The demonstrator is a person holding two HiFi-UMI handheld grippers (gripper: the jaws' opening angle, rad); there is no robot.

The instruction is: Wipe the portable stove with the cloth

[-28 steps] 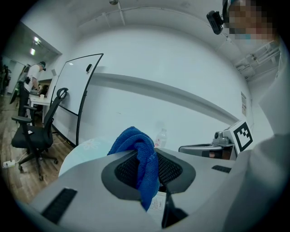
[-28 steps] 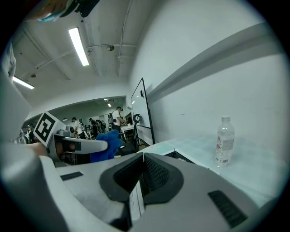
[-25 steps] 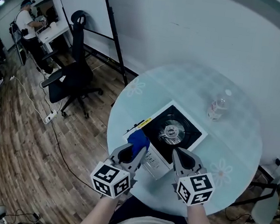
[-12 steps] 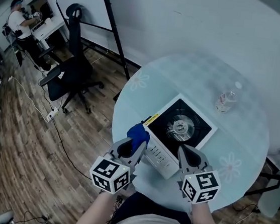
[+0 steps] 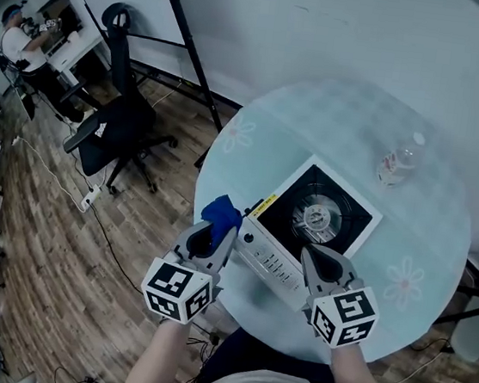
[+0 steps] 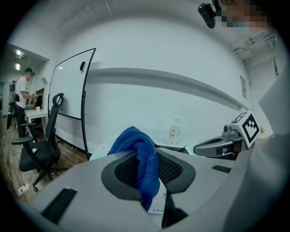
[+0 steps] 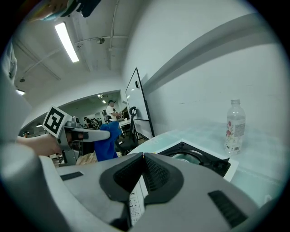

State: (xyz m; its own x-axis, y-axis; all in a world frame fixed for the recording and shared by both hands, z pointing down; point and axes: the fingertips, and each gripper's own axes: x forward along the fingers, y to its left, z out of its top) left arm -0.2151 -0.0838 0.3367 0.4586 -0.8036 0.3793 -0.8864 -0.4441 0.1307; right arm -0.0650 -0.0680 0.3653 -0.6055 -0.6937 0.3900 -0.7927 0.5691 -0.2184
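Note:
The portable stove [image 5: 315,223], white with a black top and a round burner, lies on the round glass table [image 5: 414,251]. My left gripper [image 5: 212,231] is shut on a blue cloth [image 5: 221,212] and hovers at the table's left edge, just left of the stove's near-left corner. In the left gripper view the cloth [image 6: 139,156] hangs bunched between the jaws. My right gripper [image 5: 325,259] is shut on nothing and is above the stove's near edge. In the right gripper view the stove [image 7: 195,156] lies just ahead, and the cloth [image 7: 107,141] is at the left.
A plastic water bottle [image 5: 396,167] stands on the table beyond the stove. A black office chair [image 5: 113,123] and a whiteboard stand [image 5: 188,41] are on the wooden floor to the left. A person [image 5: 19,42] is at a desk far off.
My left gripper has carried the blue cloth leftward, from over the stove's near-left corner to the table's left edge. The right gripper has stayed near the stove's front.

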